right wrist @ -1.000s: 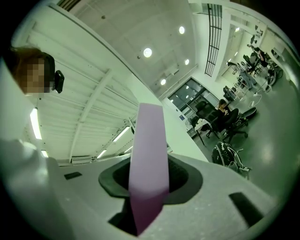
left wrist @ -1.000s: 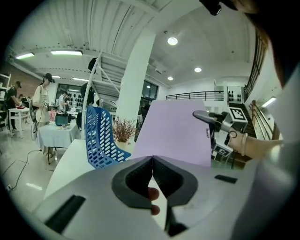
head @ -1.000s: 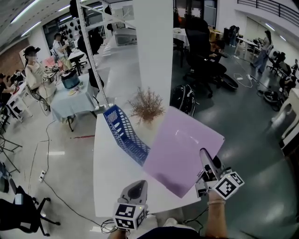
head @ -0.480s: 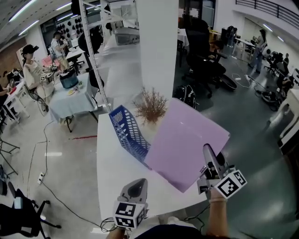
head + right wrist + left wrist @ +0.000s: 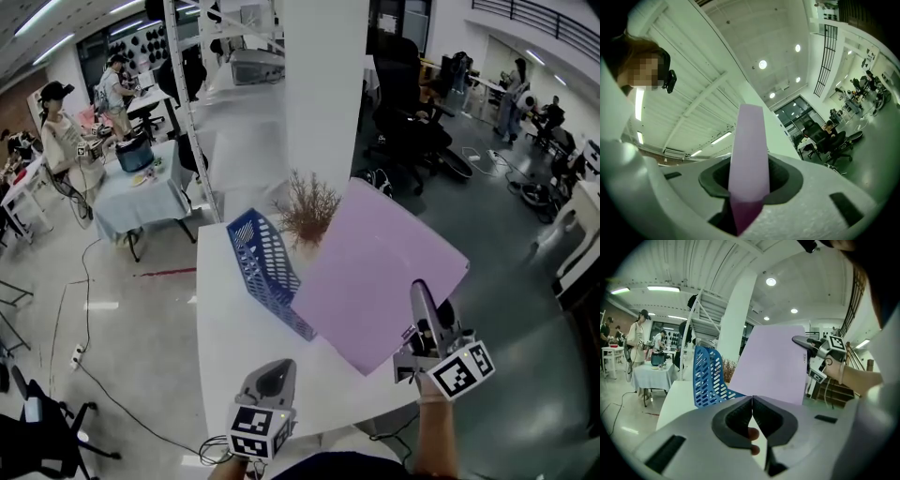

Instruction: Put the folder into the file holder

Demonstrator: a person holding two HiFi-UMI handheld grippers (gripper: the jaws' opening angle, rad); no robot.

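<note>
A lilac folder [image 5: 375,281] hangs tilted above the white table [image 5: 234,347], and my right gripper [image 5: 419,305] is shut on its lower right edge. In the right gripper view the folder [image 5: 749,154] rises edge-on between the pads, against the ceiling. The blue mesh file holder [image 5: 265,267] stands on the table just left of the folder, and the left gripper view shows the holder [image 5: 707,378] beside the folder [image 5: 773,366]. My left gripper [image 5: 272,382] is shut and empty at the near table edge, with its jaw tips [image 5: 752,401] meeting.
A dried brown plant [image 5: 307,211] stands behind the file holder, against a wide white pillar [image 5: 323,94]. A table with a pale cloth [image 5: 141,183] and several people are at the far left. Office chairs [image 5: 412,122] stand on the dark floor to the right.
The right gripper has lifted the folder and carried it a little farther up the picture. The left gripper stays low at the near table edge.
</note>
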